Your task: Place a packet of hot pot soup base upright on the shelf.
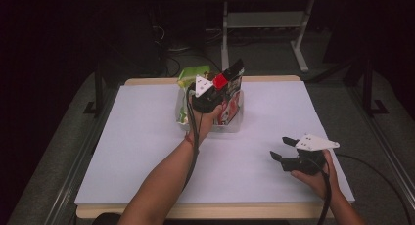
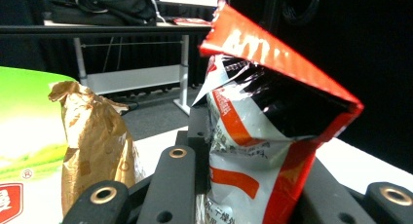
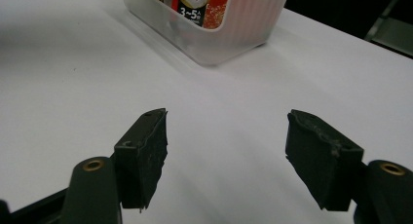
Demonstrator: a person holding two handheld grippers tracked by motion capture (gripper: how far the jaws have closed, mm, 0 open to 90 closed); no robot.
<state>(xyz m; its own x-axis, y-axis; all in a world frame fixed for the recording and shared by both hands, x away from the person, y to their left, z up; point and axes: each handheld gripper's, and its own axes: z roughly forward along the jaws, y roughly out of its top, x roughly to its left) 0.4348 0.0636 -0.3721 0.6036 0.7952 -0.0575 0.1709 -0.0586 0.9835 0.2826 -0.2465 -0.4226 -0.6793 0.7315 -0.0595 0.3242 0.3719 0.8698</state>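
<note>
Snack packets stand packed in a clear plastic bin (image 1: 234, 123) at the far middle of the white table (image 1: 147, 151). Over it, the left gripper (image 2: 243, 195) has its jaws on either side of a red, black and white packet (image 2: 263, 136); whether the pads still press on it I cannot tell. Just beside sit a crumpled gold packet (image 2: 92, 146) and a green packet (image 2: 24, 121). Well apart, near the table's front right, the right gripper (image 3: 226, 156) rests with jaws wide and bare.

Snack bag (image 2: 263, 136): glossy crinkled foil. Gold pouch (image 2: 92, 146): wrinkled foil. Bin (image 3: 243, 29): translucent ribbed plastic. Tabletop (image 1: 147, 151): matt white.
</note>
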